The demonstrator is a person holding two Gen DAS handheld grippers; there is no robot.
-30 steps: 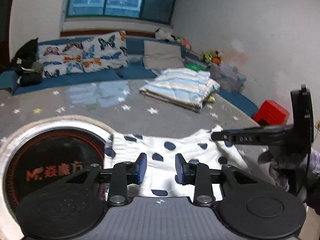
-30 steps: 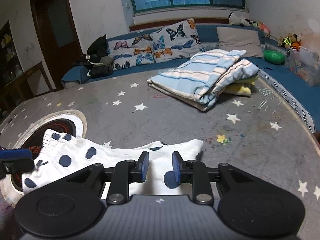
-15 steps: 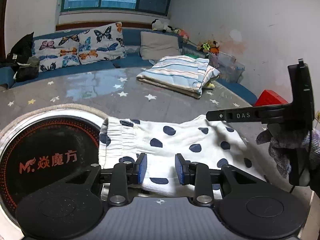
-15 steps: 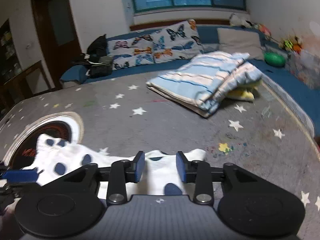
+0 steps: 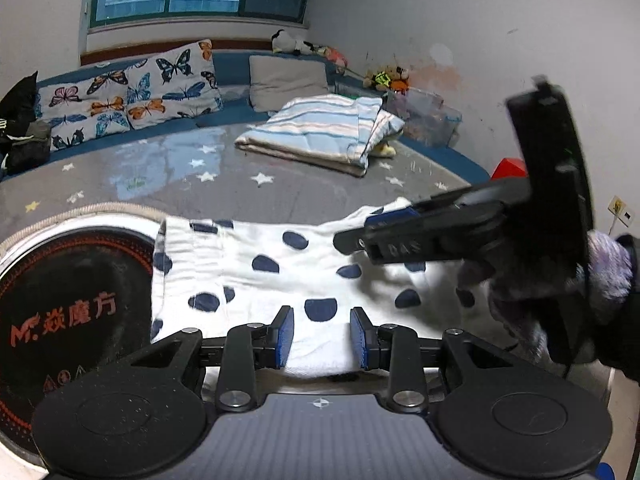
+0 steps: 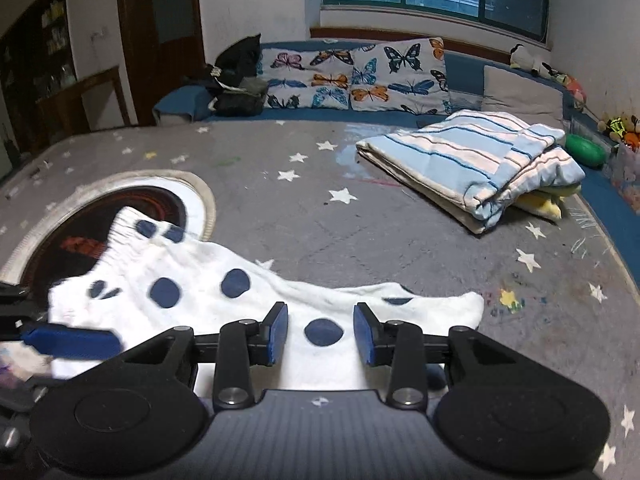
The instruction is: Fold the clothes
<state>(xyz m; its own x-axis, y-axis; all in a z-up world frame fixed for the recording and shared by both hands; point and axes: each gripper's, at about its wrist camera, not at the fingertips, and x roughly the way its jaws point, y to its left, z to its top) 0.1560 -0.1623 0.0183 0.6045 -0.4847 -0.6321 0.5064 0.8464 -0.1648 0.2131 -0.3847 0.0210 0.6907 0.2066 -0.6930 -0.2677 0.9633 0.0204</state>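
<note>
A white garment with dark blue dots (image 5: 256, 276) lies flat on the grey star-patterned mat (image 5: 304, 196), its elastic end over a round black disc. My left gripper (image 5: 322, 338) is open and empty, its pads just above the garment's near edge. My right gripper (image 6: 320, 332) is open and empty over the garment (image 6: 200, 292) near its right end. In the left wrist view the right gripper (image 5: 384, 228) reaches in from the right over the cloth. A blue pad of the left gripper (image 6: 68, 340) shows at the left of the right wrist view.
A round black disc with red lettering and a pale rim (image 5: 60, 300) lies under the garment's left end. A folded striped blanket (image 5: 324, 132) sits farther back on the mat. Butterfly cushions (image 6: 352, 76) line the blue bench. A red box (image 5: 508, 168) is at the right.
Both grippers have pulled back and lifted a little, so more of the garment shows. The right gripper has swung left over the cloth. Both stay open.
</note>
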